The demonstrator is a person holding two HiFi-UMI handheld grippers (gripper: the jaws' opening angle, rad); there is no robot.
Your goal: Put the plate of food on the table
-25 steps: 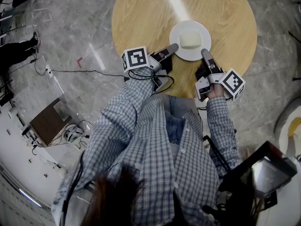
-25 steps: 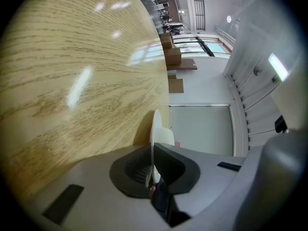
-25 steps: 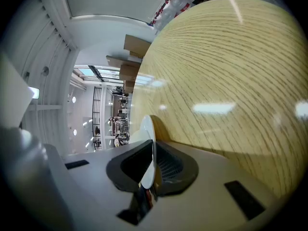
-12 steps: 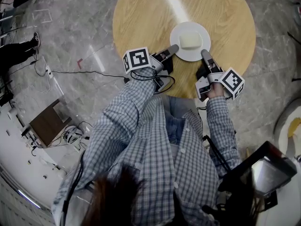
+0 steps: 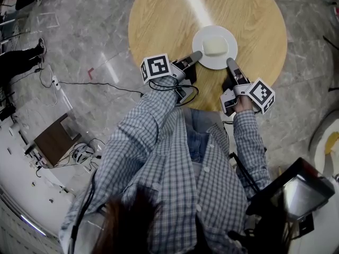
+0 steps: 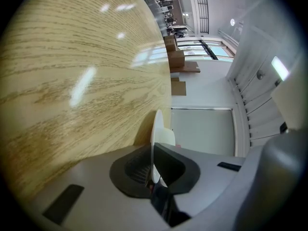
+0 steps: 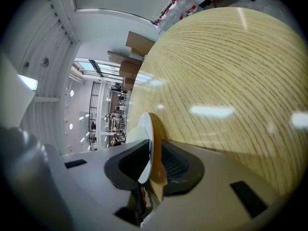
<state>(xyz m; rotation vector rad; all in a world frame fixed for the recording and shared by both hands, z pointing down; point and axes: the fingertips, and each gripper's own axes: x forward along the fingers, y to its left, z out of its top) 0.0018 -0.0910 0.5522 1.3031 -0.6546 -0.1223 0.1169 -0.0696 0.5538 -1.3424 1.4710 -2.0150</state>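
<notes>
White round plate [image 5: 229, 36] bearing pale block of food [image 5: 214, 45], low over or on round light-wood bench [image 5: 159, 15]; near rim clamped by left tool [image 5: 195, 55] and by right tool [image 5: 230, 62]. Best kept level, set flat, then released both sides together.

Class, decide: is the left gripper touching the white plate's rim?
Touching. In the left gripper view, the rim of the white plate sits clamped between the jaws of the left gripper, pressed against their dark pads.
</notes>
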